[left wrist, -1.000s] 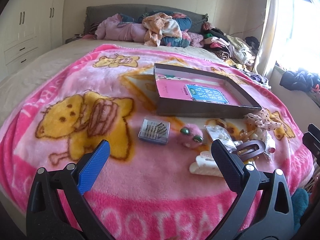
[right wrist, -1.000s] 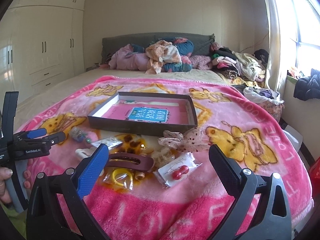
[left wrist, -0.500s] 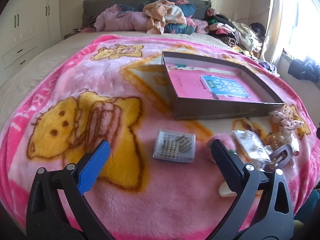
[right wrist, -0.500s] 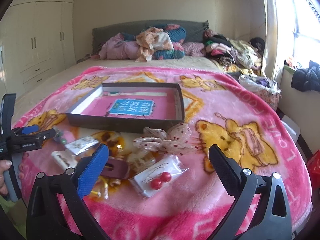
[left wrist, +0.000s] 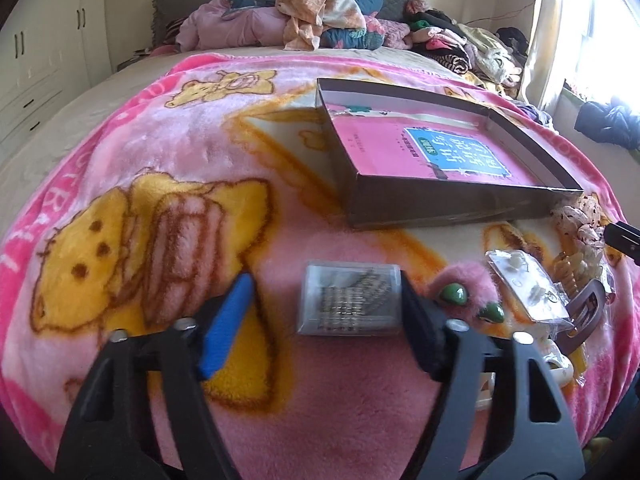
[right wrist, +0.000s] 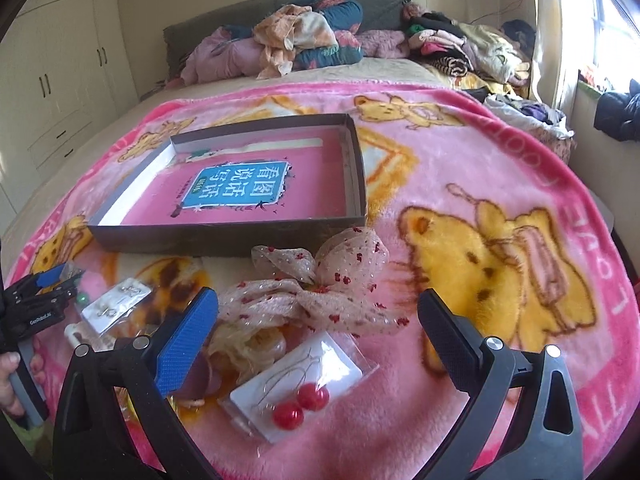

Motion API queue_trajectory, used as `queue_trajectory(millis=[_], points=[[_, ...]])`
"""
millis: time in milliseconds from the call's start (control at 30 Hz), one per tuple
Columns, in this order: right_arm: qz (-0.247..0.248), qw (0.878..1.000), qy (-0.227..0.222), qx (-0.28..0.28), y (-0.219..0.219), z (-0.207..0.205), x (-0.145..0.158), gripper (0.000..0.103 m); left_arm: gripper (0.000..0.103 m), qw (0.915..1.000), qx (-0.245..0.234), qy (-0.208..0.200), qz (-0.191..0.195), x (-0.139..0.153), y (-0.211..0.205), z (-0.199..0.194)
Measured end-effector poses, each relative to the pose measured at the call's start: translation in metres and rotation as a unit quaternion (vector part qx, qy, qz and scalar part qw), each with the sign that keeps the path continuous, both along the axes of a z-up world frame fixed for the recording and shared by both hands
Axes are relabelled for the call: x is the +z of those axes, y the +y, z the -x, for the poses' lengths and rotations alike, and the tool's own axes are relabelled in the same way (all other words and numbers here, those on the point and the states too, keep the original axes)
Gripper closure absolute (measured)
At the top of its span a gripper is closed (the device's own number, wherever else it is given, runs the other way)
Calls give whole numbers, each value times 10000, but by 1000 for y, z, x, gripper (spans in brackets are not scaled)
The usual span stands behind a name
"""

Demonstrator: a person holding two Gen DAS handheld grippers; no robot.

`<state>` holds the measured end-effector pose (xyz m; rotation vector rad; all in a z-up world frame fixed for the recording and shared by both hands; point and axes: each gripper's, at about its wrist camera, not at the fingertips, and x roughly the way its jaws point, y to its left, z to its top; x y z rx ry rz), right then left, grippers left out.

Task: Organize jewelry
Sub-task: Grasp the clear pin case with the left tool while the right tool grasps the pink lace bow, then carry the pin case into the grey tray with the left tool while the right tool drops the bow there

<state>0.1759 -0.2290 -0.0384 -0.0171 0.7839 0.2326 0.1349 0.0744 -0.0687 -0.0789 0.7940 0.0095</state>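
Near the blanket's (left wrist: pixel 168 148) front edge, our left gripper (left wrist: pixel 324 312) closes around the clear box (left wrist: pixel 350 300), left pad not touching. Right gripper (right wrist: pixel 318 320), jaws apart, hovers over the earring card (right wrist: pixel 296 396); bare blanket rightward.

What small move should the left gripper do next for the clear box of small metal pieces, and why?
Probably finish closing the left gripper on the clear plastic box. Its jaws are closing with the box between them: the black finger sits at the box's right edge, while a gap remains at the blue finger. Once gripped, the box could go to the open tray behind it.
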Motion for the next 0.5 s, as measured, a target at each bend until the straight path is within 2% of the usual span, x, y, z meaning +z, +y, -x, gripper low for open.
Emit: queue_trajectory(millis=[33,100,133,167,300,367,400,500], points=[[7,10000,3,-4,0,-2,-1,9,54,10000,-39,-15,50,0,0,0],[-10,10000,87,-13,-1,-5,-4,26,67,9999,-101,-27,89,1,0,-3],[-52,9999,121,0,-2,-6,-6,28,67,9999,-131,-32,89,1,0,-3],[-81,9999,136,24,-3,-5,-6,34,67,9998,-147,-31,86,1,-1,-3],[-181,9996,195,108,-5,-3,-9,74,67,9995,-215,-70,217,4,-1,-3],[-254,9994,184,133,-9,0,-9,85,67,9994,-226,-98,242,7,0,-2],[-278,9994,166,139,-9,2,-8,89,67,9994,-228,-118,246,9,-1,-1],[-419,9991,7,118,-16,10,-3,93,67,9991,-246,-224,267,18,-1,0]])
